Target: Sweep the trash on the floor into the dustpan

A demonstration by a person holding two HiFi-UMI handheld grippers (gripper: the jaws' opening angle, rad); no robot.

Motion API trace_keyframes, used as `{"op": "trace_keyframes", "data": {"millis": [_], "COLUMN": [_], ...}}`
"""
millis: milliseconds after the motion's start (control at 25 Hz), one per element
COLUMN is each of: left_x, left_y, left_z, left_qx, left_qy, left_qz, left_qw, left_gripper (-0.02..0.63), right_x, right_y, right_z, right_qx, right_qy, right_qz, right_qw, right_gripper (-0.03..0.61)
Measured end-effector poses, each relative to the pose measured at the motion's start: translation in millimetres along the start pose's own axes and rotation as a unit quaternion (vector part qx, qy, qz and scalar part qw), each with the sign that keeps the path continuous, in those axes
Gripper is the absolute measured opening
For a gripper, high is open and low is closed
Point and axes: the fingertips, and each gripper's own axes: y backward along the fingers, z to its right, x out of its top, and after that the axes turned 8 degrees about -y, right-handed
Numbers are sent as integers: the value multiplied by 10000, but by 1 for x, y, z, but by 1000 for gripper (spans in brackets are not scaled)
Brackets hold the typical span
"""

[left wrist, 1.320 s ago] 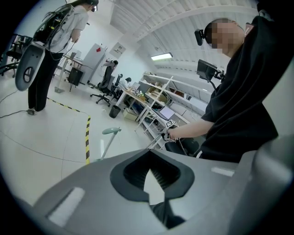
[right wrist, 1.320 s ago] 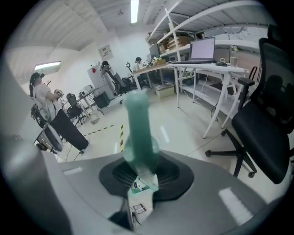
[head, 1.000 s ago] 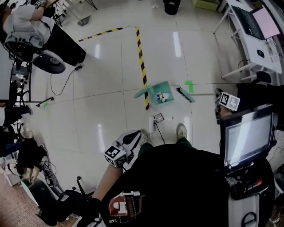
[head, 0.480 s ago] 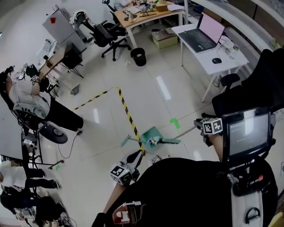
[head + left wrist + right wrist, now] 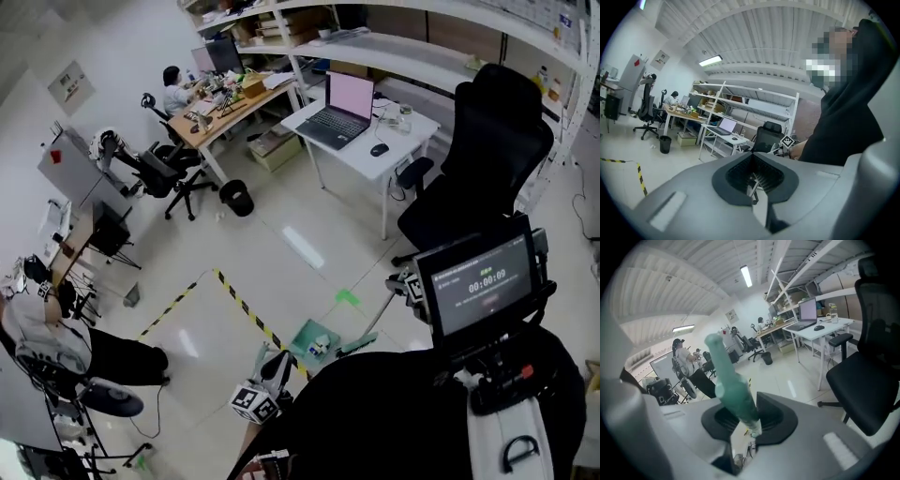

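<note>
left gripper [image 5: 755, 180] pinching a thin rod [image 5: 754, 191], likely the handle of the dustpan [image 5: 305, 336], right gripper [image 5: 748, 425] clamped on the green broom handle [image 5: 732, 389]; trash [image 5: 322, 345] sits in the pan by the striped tape [image 5: 246, 307] on the floor [image 5: 281, 234] and could spill if it tips.

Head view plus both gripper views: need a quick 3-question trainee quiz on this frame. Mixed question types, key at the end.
1. True or false: the green dustpan on the floor is empty.
2. Multiple choice: what is the right gripper shut on?
A) a laptop
B) the green broom handle
C) nothing, its jaws are apart
3. Fill in: the striped floor tape beside the dustpan is yellow and ____.

Key:
1. False. Small pieces of trash lie in it.
2. B
3. black
</note>
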Motion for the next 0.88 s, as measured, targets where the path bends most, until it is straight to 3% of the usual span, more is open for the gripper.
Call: {"op": "trace_keyframes", "data": {"millis": [120, 280, 400, 680, 880], "left_x": [-2, -32, -47, -31, -28], "left_y": [6, 81, 108, 98, 83], "left_z": [7, 3, 5, 74, 121], "left_qx": [-186, -501, -659, -758, -434], "left_qy": [46, 184, 107, 56, -266], "left_qz": [22, -95, -244, -114, -231], "left_qw": [9998, 9985, 9975, 9970, 9984], "left_gripper": [-2, -2, -2, -2, -2], "right_x": [-11, -25, -35, -61, -77], "right_y": [21, 51, 73, 124, 157], "right_z": [-6, -11, -17, -35, -41], "right_qx": [-64, -146, -233, -552, -439], "right_qy": [25, 51, 57, 17, 193], "right_qz": [98, 212, 314, 614, 705], "right_qw": [9999, 9997, 9992, 9966, 9964], "right_gripper": [67, 63, 61, 61, 61]}}
